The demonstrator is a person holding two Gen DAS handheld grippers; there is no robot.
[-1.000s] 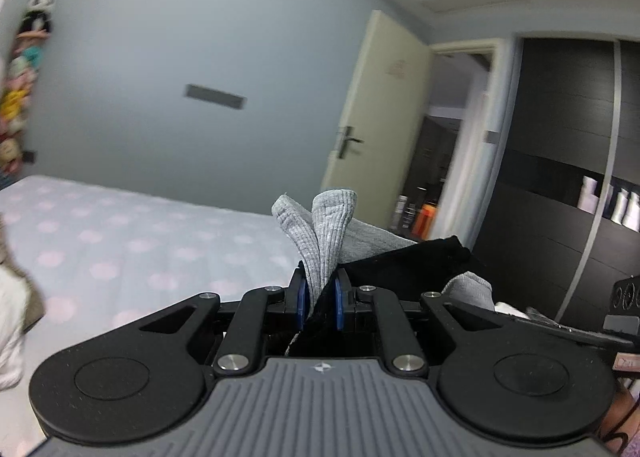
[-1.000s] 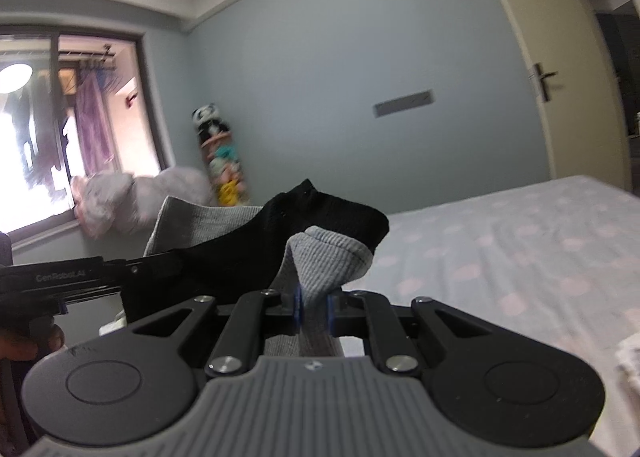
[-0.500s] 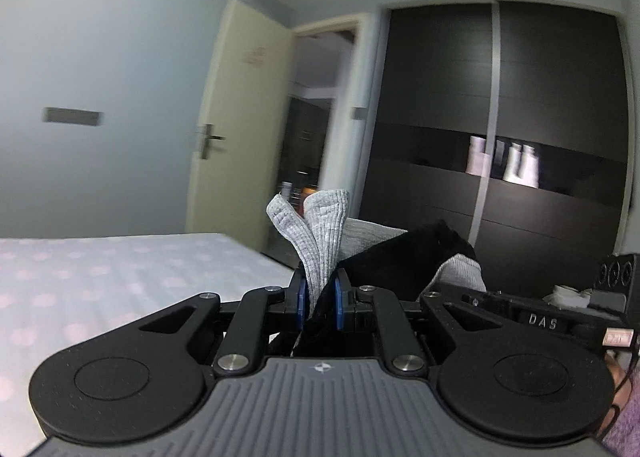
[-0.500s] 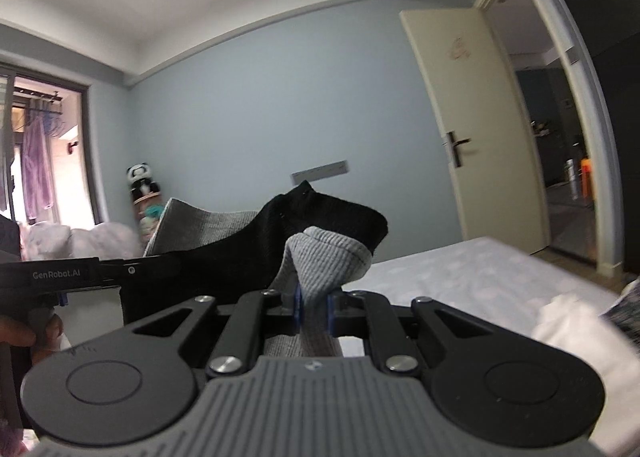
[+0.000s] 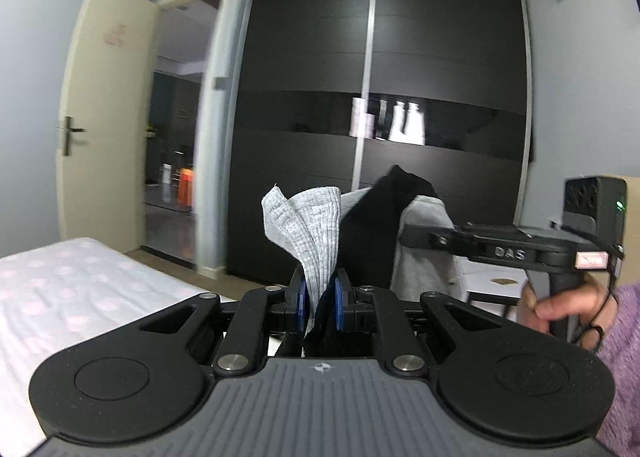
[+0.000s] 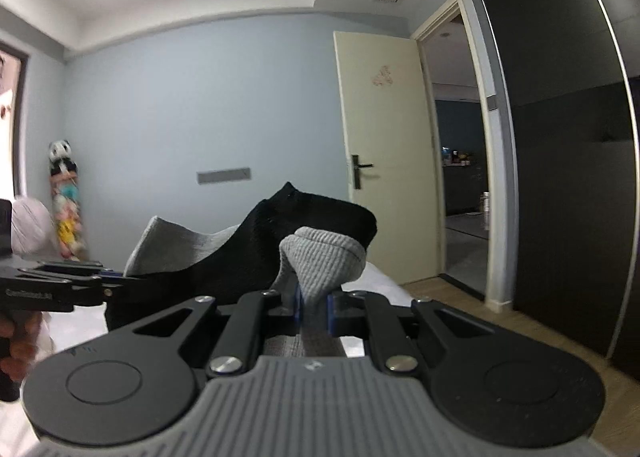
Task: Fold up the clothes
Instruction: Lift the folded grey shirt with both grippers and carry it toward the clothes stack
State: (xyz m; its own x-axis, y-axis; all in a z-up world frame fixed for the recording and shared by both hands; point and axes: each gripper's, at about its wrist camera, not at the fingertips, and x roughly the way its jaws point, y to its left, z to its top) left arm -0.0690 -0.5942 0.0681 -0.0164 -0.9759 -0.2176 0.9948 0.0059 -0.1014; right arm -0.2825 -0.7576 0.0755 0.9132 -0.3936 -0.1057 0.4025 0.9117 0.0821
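1. The left tool (image 5: 319,299) is closed narrow on the grey ribbed cuff of a sock (image 5: 308,233), which stands up between its blue pads (image 5: 301,300).
2. From that cuff the sock runs toward 2 o'clock in the left wrist view, black in the middle and grey at the far end, held in the air above the bed (image 5: 60,293).
3. The right tool (image 6: 313,307) is pinched narrow on the other grey end of the sock (image 6: 324,257); the black part rises behind it at 11 o'clock.
4. In the left wrist view a hand (image 5: 568,309) in a purple sleeve (image 5: 624,357) grips the right tool's handle at 3 o'clock.
5. A dark wardrobe (image 5: 380,57) fills 12 o'clock there; an open cream door (image 5: 104,105) stands at 10 o'clock.
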